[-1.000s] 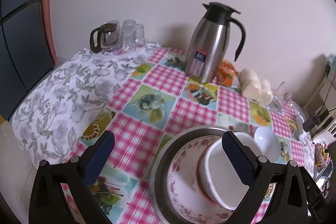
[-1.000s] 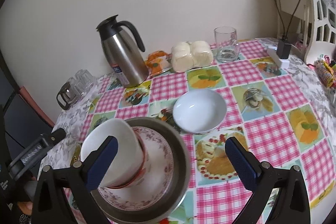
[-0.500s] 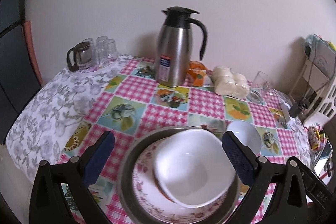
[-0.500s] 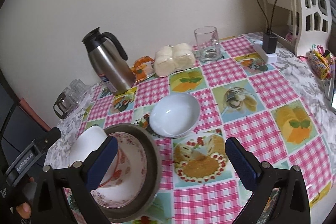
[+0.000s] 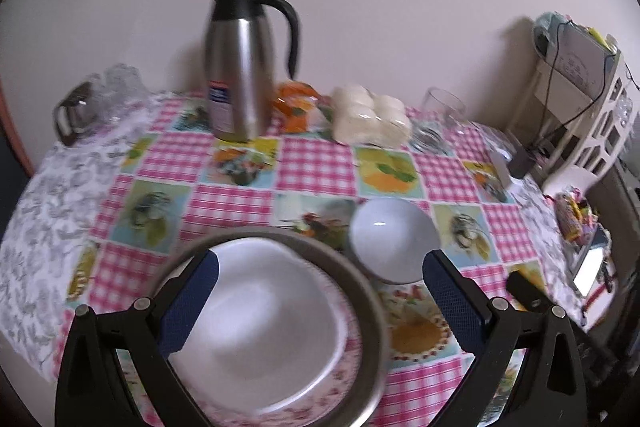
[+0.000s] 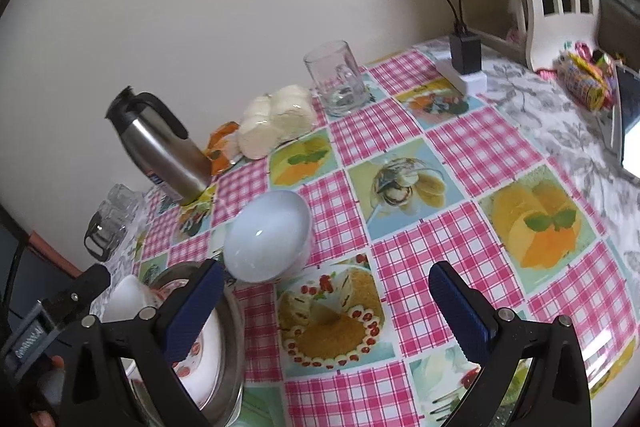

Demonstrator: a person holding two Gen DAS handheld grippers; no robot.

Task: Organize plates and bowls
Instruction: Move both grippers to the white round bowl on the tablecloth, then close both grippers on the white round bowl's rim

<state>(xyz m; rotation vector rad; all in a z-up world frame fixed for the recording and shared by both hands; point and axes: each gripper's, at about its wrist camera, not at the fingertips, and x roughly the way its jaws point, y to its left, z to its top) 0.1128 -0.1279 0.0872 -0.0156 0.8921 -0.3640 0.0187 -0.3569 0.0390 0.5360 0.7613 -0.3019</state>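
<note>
- Left wrist view: left gripper [image 5: 316, 301] was seen with jaws wide, nothing held; both blue pads were clear of any dish.
- A large white bowl [image 5: 260, 311] was seen nested on a floral plate [image 5: 320, 393] inside a metal basin [image 5: 362, 283], directly below and between the left jaws.
- 1 small white bowl [image 5: 394, 237] was left alone on the checked tablecloth [image 5: 316, 167], just beside the basin's far-right rim; touching or not could not be told.
- From the left jaws, that bowl lay forward and right, just ahead of the right pad.
- Right wrist view: right gripper [image 6: 324, 307] was also seen wide open and empty.
- Small white bowl [image 6: 268, 237] lay just ahead of its left pad, left of the jaw centreline; the gap itself framed bare cloth.
- Key relation: the bowl sat between the 2 grippers, round, so no long axis was to be matched; only a rim grip was judged workable.
- Nearer hand: right gripper was judged slightly better placed, since the left one was over the stack.
- Next move was judged to need a leftward shift, 1 pad inside the rim, then a lift over the basin [image 6: 234, 343] edge.
- Risk: thermos [image 5: 240, 67] and glass mug [image 6: 338, 79] stood well apart, so clearance was judged fine.
</note>
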